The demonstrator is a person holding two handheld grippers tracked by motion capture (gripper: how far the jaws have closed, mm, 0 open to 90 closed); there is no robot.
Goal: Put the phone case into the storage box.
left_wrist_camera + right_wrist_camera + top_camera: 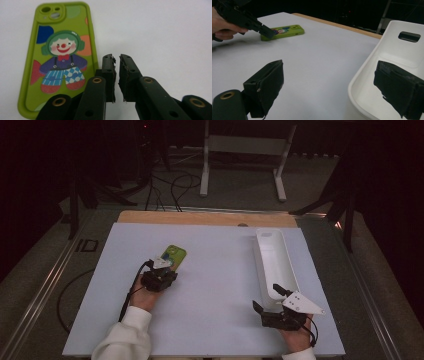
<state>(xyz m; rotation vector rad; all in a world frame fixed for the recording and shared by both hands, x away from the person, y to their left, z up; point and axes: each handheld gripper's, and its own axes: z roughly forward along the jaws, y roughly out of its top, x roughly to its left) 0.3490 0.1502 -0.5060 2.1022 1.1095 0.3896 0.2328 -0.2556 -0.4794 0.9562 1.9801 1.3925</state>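
Observation:
A lime-green phone case [173,254] with a clown picture lies flat on the white board [215,285], left of centre. In the left gripper view the phone case [60,60] sits just left of the jaws. My left gripper [168,266] hovers at the case's near end, its jaws almost together with nothing between them [117,61]. The right gripper view shows its tip [267,31] over the case [287,30]. My right gripper [266,296] is wide open at the near end of a long white tray [274,251]. One jaw stands over the tray's rim [362,75], the other over the board.
The tray is empty and runs lengthwise along the board's right side, with a handle slot [409,36] at its far end. A wooden table edge [205,218] shows behind the board. Cables and a white stand [242,150] sit on the floor beyond.

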